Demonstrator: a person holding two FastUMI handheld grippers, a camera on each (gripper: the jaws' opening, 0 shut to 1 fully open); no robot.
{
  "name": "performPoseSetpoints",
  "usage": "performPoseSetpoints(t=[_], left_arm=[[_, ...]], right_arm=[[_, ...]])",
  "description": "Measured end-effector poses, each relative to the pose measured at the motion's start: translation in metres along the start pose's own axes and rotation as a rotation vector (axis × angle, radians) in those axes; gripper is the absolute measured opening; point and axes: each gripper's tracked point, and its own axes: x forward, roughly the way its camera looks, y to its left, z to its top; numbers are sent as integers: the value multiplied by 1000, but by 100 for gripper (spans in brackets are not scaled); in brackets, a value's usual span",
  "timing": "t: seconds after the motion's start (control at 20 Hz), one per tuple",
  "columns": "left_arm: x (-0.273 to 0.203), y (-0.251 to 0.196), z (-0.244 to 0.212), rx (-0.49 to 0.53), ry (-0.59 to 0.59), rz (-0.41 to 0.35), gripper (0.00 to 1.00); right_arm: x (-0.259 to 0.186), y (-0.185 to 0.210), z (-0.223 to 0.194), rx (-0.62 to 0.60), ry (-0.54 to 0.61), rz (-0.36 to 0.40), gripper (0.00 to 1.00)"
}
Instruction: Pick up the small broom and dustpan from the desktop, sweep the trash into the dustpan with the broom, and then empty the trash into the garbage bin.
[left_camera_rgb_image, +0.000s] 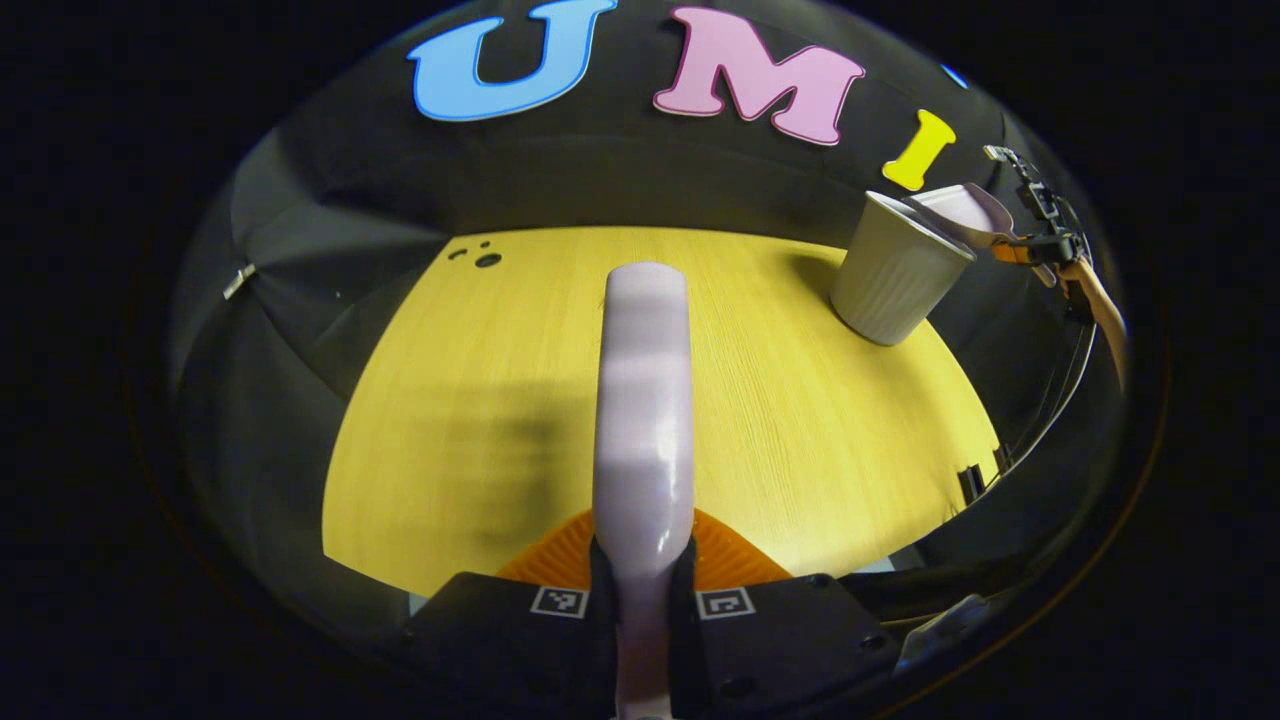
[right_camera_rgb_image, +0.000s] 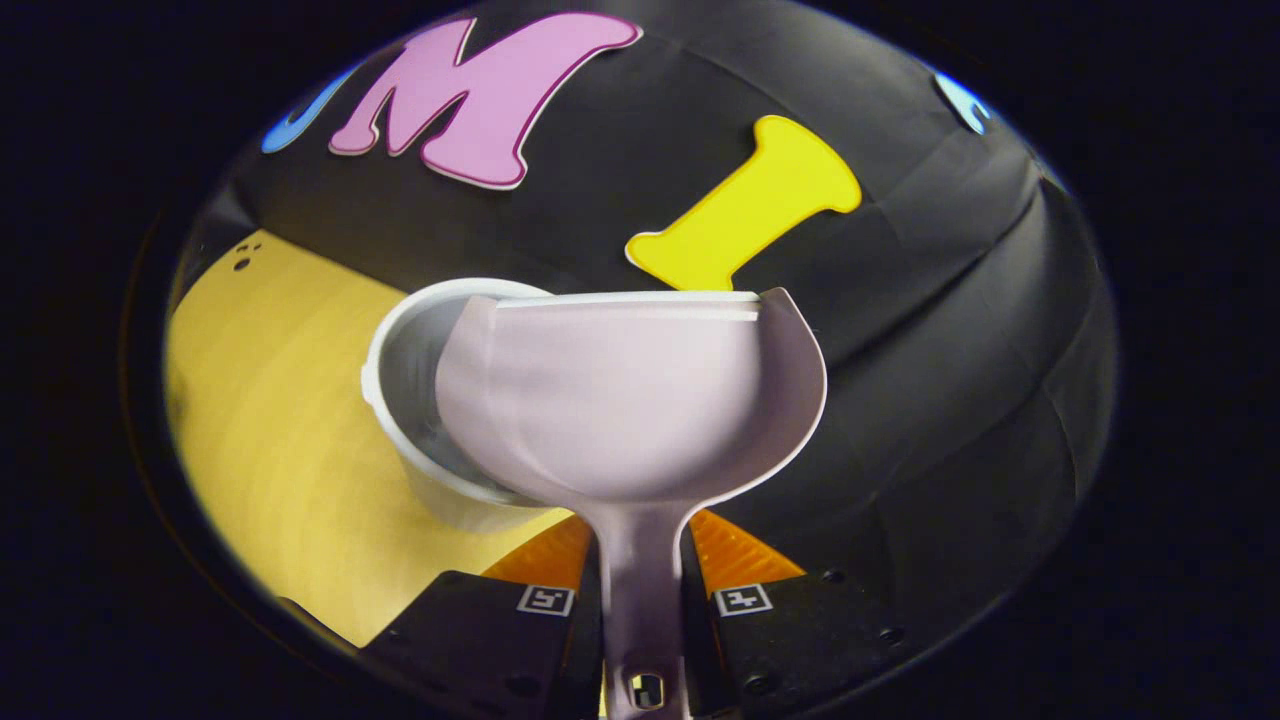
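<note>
A yellow wooden table (left_camera_rgb_image: 480, 400) sits in the booth. Near its far left corner are three small dark dots (left_camera_rgb_image: 478, 254) — close together, one bigger.

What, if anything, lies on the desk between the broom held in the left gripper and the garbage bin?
Nothing: in the left gripper view, bare yellow desk separates the broom from the garbage bin.

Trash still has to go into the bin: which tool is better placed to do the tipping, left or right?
Right. The right tool grips the dustpan by its handle, with the pan held at the bin rim. The left tool grips the broom out over the table, apart from the bin.
</note>
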Motion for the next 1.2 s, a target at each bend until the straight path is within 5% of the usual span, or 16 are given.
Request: performPoseSetpoints(t=[0.35, 0.75, 1.2], left_arm=[[-27, -8, -7, 3, -55, -23, 24], [-25, -5, -49, -65, -49, -38, 24], [28, 11, -49, -125, 8, -38, 25]], right_arm=[[-5, 3, 12, 138, -100, 19, 39], [-4, 14, 12, 199, -141, 239, 36], [-7, 30, -20, 212, 26, 495, 33]])
